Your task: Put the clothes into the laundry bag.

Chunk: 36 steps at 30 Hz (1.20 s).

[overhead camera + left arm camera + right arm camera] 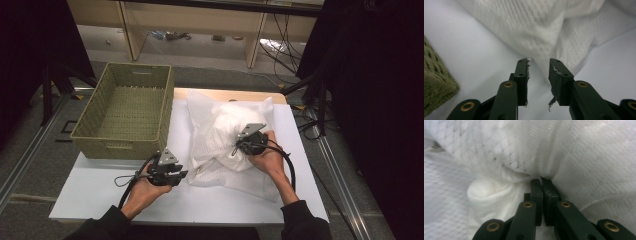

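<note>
— On the white table top [100, 192], what lies beside the woven basket [125, 110]?

— Just to the right of the basket sits a bundle of white cloth [227, 135], bunched up into a rounded heap in the middle with flatter folds spreading out toward the near edge. The basket itself stands at the table's far left corner, olive-green, rectangular, with nothing visible inside it.

— Where is the right gripper [251, 142] relative to the basket?

— Well to the right of it, pressed into the near side of the heap. In the right gripper view its gripper [541, 181] has the two black jaws drawn together with only a sliver between them, and a fold of the cloth [529, 152] pinched at their tips. The person's right hand [270, 157] wraps the body of the tool.

— And the left gripper [170, 172]?

— Just below the basket's near right corner, low over the table, pointing toward the cloth's near left edge. In the left gripper view the left gripper [539, 61] has its jaws parted by a clear gap, holding nothing; the textured cloth [531, 32] lies just beyond the tips, and a corner of the basket [436, 82] shows at the left. Whether the tips touch the fabric I cannot tell. The left hand [142, 192] grips it from below.
</note>
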Motion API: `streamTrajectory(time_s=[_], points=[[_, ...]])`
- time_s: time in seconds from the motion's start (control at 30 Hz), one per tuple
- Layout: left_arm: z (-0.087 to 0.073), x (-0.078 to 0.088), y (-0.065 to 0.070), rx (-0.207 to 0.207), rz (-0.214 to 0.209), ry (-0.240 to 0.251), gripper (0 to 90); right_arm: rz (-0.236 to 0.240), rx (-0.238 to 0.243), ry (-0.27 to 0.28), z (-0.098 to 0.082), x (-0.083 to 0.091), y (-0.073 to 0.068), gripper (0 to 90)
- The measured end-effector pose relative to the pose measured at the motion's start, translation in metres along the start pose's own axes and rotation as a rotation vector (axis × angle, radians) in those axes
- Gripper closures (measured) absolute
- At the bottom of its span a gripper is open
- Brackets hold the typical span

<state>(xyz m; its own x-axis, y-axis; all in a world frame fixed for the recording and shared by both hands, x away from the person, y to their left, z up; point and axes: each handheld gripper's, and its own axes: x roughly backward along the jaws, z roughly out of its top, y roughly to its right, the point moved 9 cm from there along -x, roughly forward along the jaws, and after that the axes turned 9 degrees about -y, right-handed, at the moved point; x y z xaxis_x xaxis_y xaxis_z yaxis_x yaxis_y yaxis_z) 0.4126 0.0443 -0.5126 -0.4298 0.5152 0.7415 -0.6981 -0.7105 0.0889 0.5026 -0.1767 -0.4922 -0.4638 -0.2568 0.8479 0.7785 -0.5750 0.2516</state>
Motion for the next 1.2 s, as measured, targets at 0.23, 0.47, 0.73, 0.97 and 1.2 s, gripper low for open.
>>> streamTrajectory(time_s=[0.23, 0.47, 0.73, 0.97, 1.2], points=[[0.026, -0.018, 0.037, -0.043, -0.032, 0.024, 65.8, 0.022, 0.009, 0.047, -0.001, 0.025, -0.008, 89.5], [0.034, -0.076, 0.016, -0.036, 0.087, -0.092, 50.7, 0.02, 0.007, 0.076, -0.002, 0.039, -0.014, 89.5], [0.035, -0.077, 0.016, -0.115, 0.065, -0.096, 87.9, 0.053, 0.054, 0.092, -0.006, 0.057, -0.031, 89.6], [0.015, -0.025, 0.017, -0.105, -0.029, -0.017, 88.4, 0.037, 0.036, 0.09, -0.01, 0.063, -0.028, 89.6], [-0.022, 0.006, 0.025, -0.163, -0.08, -0.043, 88.5, 0.053, 0.036, 0.091, -0.012, 0.065, -0.034, 89.6]])
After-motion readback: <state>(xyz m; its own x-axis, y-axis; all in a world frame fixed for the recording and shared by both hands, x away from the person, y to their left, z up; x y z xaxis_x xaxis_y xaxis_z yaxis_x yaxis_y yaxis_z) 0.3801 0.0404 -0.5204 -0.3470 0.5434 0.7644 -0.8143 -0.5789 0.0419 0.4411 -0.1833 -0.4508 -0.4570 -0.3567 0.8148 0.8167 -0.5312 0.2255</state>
